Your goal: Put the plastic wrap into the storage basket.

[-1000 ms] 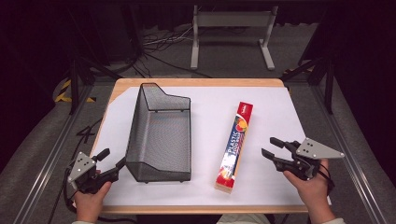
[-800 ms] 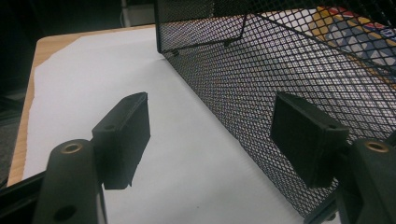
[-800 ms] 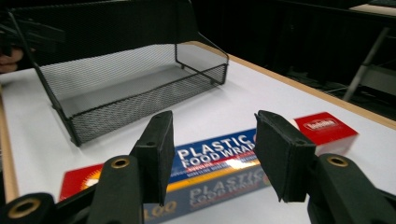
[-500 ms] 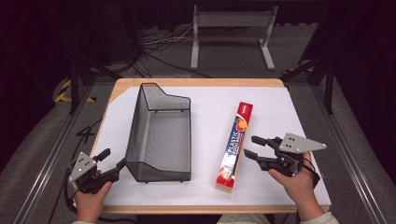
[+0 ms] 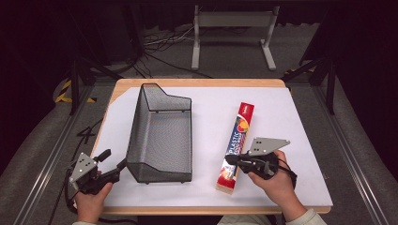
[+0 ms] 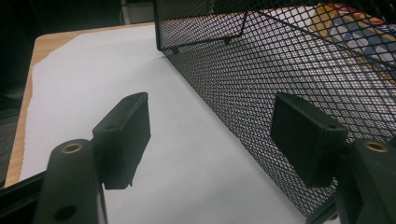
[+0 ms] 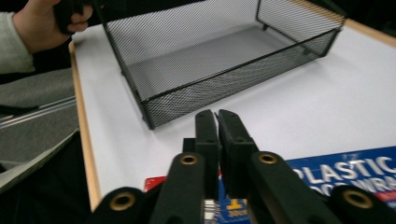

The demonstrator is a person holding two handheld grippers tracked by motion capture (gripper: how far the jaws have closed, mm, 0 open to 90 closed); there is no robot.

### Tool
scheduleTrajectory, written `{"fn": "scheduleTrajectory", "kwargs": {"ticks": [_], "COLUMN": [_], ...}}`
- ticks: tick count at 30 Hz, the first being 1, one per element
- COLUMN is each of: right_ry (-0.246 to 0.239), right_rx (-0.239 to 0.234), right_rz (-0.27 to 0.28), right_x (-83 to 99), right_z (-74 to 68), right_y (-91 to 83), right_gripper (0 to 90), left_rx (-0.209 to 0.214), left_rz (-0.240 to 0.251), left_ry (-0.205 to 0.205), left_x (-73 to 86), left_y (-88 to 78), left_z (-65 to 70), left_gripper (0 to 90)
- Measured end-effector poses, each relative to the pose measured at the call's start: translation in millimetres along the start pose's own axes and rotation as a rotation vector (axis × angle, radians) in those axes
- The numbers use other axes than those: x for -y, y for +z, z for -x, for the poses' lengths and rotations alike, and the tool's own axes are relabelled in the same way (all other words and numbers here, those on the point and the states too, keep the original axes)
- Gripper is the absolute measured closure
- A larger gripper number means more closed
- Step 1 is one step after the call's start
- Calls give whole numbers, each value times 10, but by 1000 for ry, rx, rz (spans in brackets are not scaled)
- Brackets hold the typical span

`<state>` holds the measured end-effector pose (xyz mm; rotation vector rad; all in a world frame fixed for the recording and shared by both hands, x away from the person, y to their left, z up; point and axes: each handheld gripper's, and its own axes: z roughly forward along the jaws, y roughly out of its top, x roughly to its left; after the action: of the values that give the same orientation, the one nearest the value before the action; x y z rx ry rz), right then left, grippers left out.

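Plastic wrap box (image 5: 237,146) flat, long axis front-to-back, slightly slanted

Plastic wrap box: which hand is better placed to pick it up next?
Right. The right tongs sit over the plastic wrap box, jaws together with nothing between them. The left tongs are open at the mesh basket's near corner, across the basket from the box.
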<state>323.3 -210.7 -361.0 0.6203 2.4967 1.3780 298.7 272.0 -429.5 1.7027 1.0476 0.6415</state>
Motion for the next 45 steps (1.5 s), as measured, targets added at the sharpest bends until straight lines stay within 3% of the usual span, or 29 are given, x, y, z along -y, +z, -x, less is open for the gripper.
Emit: {"fn": "scheduleTrajectory", "kwargs": {"ticks": [6, 13, 19, 26, 45], "right_ry": [-21, -32, -30, -22, -63], "right_rx": [-41, -75, -78, -83, -102], "right_rz": [-63, -96, -142, -246, -419], "right_x": [-70, -97, -84, -41, 7], "right_z": [-110, -186, -210, -212, -311], "right_y": [201, 360, 459, 593, 850], "right_gripper": [900, 900, 900, 900, 900], "left_rx": [-2, -3, -4, -3, -4], "left_rz": [0, -1, -2, -5, -11], "left_ry": [0, 2, 2, 1, 11], "left_x": [0, 3, 4, 6, -2], "left_y": [0, -1, 5, 10, 48], "left_z": [0, 0, 2, 3, 14], "left_gripper": [296, 298, 298, 301, 303]}}
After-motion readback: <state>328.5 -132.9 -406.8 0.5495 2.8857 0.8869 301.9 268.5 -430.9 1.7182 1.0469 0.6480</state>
